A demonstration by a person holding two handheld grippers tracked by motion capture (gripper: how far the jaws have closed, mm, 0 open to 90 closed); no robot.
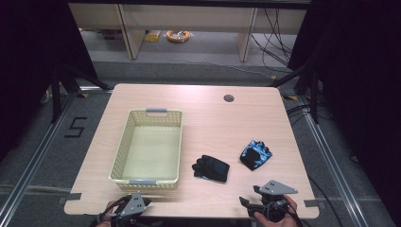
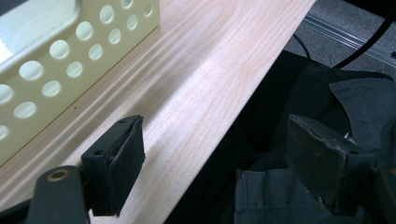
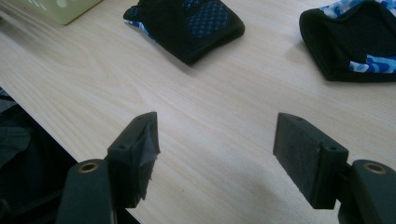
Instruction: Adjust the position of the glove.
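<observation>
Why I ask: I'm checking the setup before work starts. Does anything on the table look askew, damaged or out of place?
Little stands out. The basket sits upright, and the black glove and the blue-patterned glove lie flat and apart on the table. One oddity: the pad on a right gripper jaw looks frayed at its edge.

The desk [image 1: 208,118] is evenly and softly lit from above, while the room around it falls into deep darkness. The basket [image 1: 147,178] casts a faint shadow just beside its near wall. Nearby gripper parts in both gripper views look slightly soft, and pale sheen streaks the wood.
</observation>
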